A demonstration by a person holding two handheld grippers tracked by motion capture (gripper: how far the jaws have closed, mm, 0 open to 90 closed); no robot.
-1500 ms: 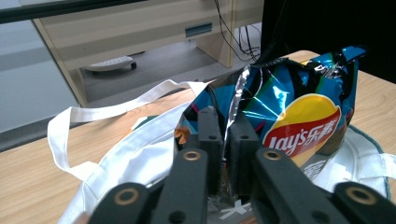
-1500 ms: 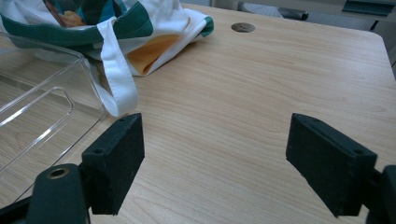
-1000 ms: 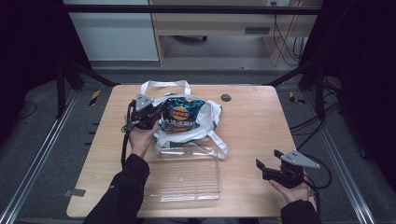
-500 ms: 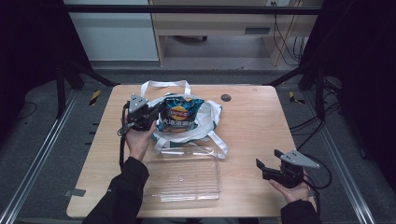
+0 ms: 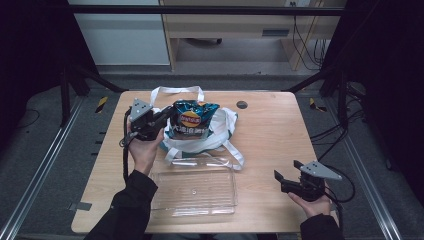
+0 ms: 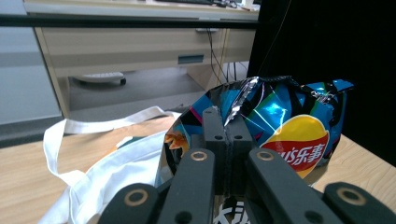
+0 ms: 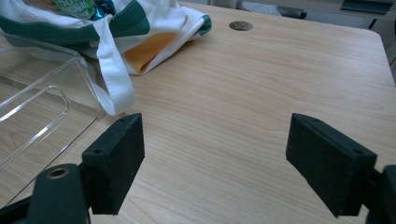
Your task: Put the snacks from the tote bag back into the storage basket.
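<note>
Left gripper (image 5: pixel 162 119) clamped on chip bag (image 5: pixel 192 120) edge, bag above white tote (image 5: pixel 220 137)

**What stays out of sight**

The left tool (image 6: pixel 226 140) covers the chip bag's (image 6: pixel 280 126) lower middle. Beyond the right tool (image 7: pixel 215 154), the clear tray (image 7: pixel 32 98) runs off the frame's left edge, the tote bag (image 7: pixel 154 28) off the top.

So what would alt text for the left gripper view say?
A black tool pinches the edge of a blue chip bag, held above a white cloth bag on a wooden table. A desk stands behind.
</note>
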